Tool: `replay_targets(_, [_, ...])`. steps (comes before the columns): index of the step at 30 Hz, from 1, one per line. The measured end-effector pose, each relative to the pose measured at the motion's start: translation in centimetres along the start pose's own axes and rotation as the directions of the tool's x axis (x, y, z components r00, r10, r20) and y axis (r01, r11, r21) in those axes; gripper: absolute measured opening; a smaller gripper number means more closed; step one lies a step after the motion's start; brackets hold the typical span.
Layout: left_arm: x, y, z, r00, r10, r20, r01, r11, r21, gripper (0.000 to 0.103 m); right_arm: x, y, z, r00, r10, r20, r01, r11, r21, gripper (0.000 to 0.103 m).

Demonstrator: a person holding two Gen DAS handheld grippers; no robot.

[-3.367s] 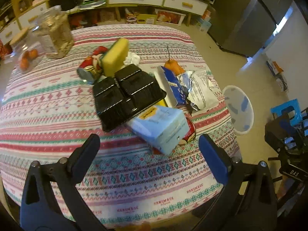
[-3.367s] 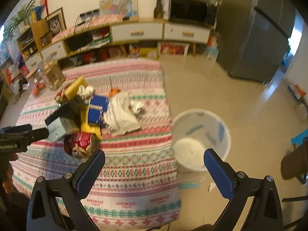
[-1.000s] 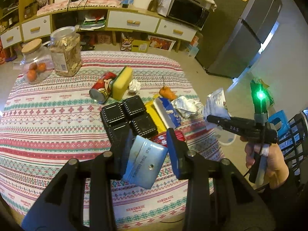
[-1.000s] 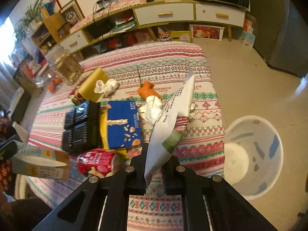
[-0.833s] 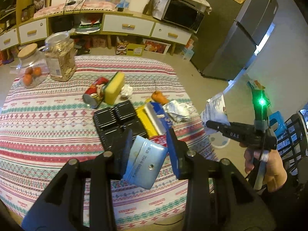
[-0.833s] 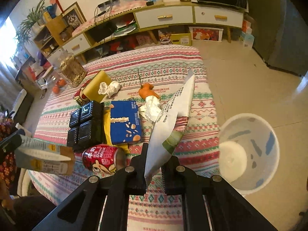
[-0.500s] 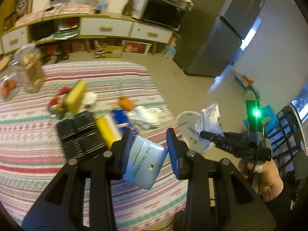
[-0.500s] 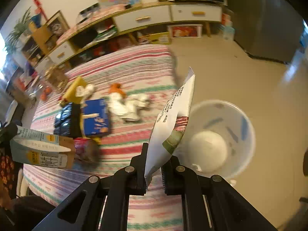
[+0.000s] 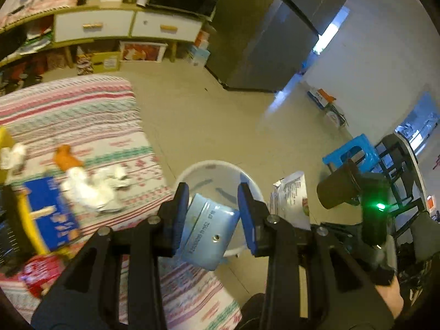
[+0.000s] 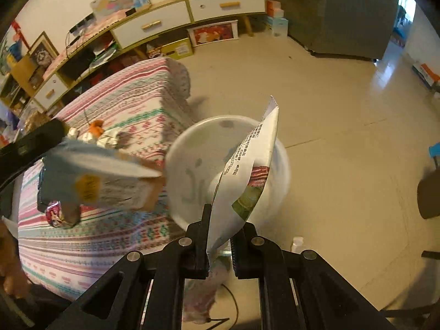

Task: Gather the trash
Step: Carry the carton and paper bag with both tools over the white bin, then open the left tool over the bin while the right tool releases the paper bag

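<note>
The left gripper (image 9: 213, 206) is clenched on a light blue carton (image 9: 209, 232), both jaws pressing its sides. The carton's upturned end carries a line of dark printed digits (too blurred to read) and a small round dot. In the right wrist view the same carton (image 10: 93, 178) shows a yellow label patch whose print is not legible. The carton hangs over the near rim of the white waste bin (image 9: 211, 173), which stands on the floor just beside the counter (image 9: 82, 115).

The right gripper (image 10: 220, 236) is clamped on a white snack bag (image 10: 247, 170), with its jaws closed on the bag's lower edge. The bag stands upright over the waste bin (image 10: 192, 165) opening. Black printed lines run along the bag's edge, including a digit string that cannot be read with certainty; below them is a red and green picture panel.

On the counter's striped cloth remain:
- a blue box (image 9: 51, 220) with pale print, lying flat;
- crumpled white wrapping (image 9: 90, 189) beside it;
- an orange item (image 9: 66, 159);
- a red can (image 10: 59, 214), lying on its side near the counter's front edge.
</note>
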State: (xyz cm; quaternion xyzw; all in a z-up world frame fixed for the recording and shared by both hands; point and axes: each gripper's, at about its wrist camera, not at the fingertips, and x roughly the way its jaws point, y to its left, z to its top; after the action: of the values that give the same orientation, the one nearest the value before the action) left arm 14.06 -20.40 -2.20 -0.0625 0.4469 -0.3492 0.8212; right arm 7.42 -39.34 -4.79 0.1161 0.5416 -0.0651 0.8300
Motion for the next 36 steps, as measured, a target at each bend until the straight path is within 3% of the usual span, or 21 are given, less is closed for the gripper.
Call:
replay_targets(8, [3.7, -0.5, -0.6, 0.997, -0.005, -0.083, 0.006, 1.000, 0.014, 0.039, 0.8, -1.6, 0.0, 1.000, 0.008, -0.025, -0.007, 0.999, 0.037, 0.012])
replay_targets(10, [3.4, -0.5, -0.8, 0.997, 0.015, -0.077, -0.013, 1.000, 0.023, 0.048, 0.9, -1.9, -0.1, 1.000, 0.006, -0.028, -0.005, 0.999, 0.047, 0.012])
replay_targets(12, [2.4, -0.2, -1.0, 0.997, 0.051, -0.054, -0.050, 0.998, 0.022, 0.074, 0.9, -2.1, -0.2, 1.000, 0.004, -0.031, -0.002, 0.998, 0.056, 0.012])
replay_targets(13, [1.9, 0.0, -1.0, 0.997, 0.066, -0.040, -0.065, 0.998, 0.021, 0.076, 0.9, -2.3, -0.2, 1.000, 0.003, -0.031, -0.001, 0.998, 0.058, 0.012])
replay_targets(19, [-0.5, 0.9, -1.4, 0.988, 0.154, -0.027, -0.152, 0.987, 0.049, 0.079, 1.4, -2.0, -0.1, 0.999, -0.010, -0.041, 0.012, 0.999, 0.053, 0.012])
replay_targets(26, [-4.4, 2.4, -2.9, 0.961, 0.278, 0.001, -0.277, 0.957, 0.088, 0.087, 2.2, -1.1, 0.2, 0.998, -0.015, -0.059, 0.018, 0.999, 0.047, 0.012])
replay_targets(33, [-6.4, 4.8, -4.2, 0.943, 0.333, -0.017, -0.331, 0.941, 0.066, 0.093, 2.9, -0.3, 0.7, 0.998, -0.023, -0.058, 0.026, 0.998, 0.052, 0.013])
replay_targets(35, [-6.8, 5.4, -4.7, 0.937, 0.347, -0.033, -0.345, 0.937, 0.059, 0.093, 2.9, -0.2, 0.9, 0.998, -0.036, -0.048, 0.039, 0.997, 0.064, 0.020])
replay_targets(36, [-7.1, 5.8, -4.9, 0.934, 0.356, -0.037, -0.354, 0.934, 0.053, 0.093, 2.8, -0.2, 1.0, 0.998, -0.045, -0.045, 0.048, 0.996, 0.070, 0.038])
